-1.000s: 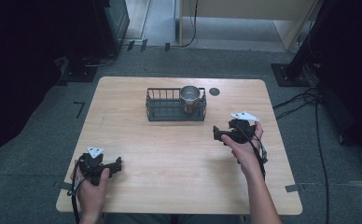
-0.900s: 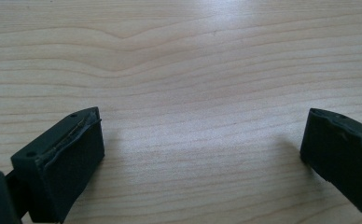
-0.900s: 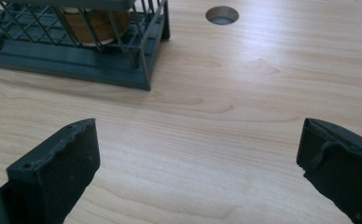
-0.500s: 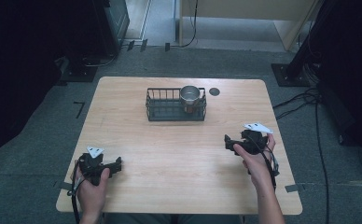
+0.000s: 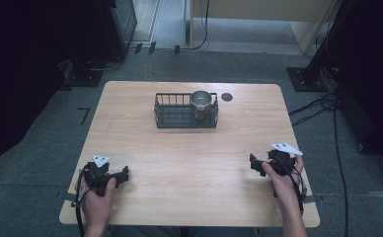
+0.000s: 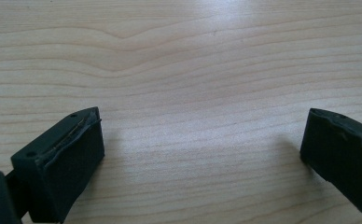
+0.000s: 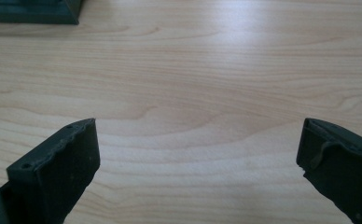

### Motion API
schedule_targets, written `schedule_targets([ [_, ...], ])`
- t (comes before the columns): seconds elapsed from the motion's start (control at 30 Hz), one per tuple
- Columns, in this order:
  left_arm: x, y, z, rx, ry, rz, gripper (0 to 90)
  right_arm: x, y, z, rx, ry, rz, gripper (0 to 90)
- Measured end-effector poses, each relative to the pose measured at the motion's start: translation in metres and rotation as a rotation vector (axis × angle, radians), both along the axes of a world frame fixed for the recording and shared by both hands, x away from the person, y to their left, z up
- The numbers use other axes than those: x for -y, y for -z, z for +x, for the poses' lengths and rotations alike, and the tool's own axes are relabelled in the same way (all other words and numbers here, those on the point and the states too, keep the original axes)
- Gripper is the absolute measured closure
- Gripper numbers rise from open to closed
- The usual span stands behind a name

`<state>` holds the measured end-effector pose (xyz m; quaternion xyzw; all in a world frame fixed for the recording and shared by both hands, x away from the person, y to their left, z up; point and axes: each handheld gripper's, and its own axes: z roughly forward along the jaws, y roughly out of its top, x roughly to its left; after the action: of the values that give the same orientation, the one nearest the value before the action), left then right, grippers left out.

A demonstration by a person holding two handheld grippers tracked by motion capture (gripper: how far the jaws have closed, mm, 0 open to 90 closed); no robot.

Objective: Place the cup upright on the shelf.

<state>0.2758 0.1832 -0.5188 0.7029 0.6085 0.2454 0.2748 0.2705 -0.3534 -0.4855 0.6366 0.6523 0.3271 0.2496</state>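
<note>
Your left claw (image 5: 126, 174) sits at the near left corner of the table (image 5: 189, 148), just where it was a second ago, jaws spread wide over bare wood and holding nothing. Further along, the cup (image 5: 200, 101) stands upright in the right end of the basket (image 5: 169, 118) at the far middle, untouched and well apart from both claws. Your right claw (image 5: 253, 163) is what moved: it has drawn back from near the basket to the near right edge, jaws wide and empty. With both claws parked low and the cup in the basket, the placing looks done.
</note>
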Motion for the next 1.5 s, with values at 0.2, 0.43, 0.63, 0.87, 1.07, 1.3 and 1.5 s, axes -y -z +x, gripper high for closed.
schedule_targets([
  [0.2,0.0,0.0,0.0,0.0,0.0,0.0,0.0,0.011,0.008,-0.011,-0.013,0.006,-0.002,0.0],
  [0.43,0.0,0.0,0.0,0.0,0.0,0.0,0.0,0.023,0.018,-0.023,-0.03,0.025,-0.006,0.0],
  [0.63,0.0,0.0,0.0,0.0,0.0,0.0,0.0,0.035,0.027,-0.033,-0.053,0.042,-0.012,0.0],
  [0.87,0.0,0.0,0.0,-0.001,0.002,0.001,0.0,0.046,0.035,-0.044,-0.072,0.069,-0.014,0.0],
  [1.07,0.0,0.0,0.0,-0.001,0.002,0.001,0.0,0.055,0.038,-0.053,-0.068,0.094,-0.031,0.0],
  [1.3,0.0,0.0,0.0,-0.001,0.002,0.001,0.0,0.061,0.041,-0.062,-0.055,0.099,-0.064,0.0],
  [1.5,0.0,0.0,0.0,-0.001,0.001,0.001,0.0,0.062,0.041,-0.063,-0.055,0.095,-0.065,0.0],
])
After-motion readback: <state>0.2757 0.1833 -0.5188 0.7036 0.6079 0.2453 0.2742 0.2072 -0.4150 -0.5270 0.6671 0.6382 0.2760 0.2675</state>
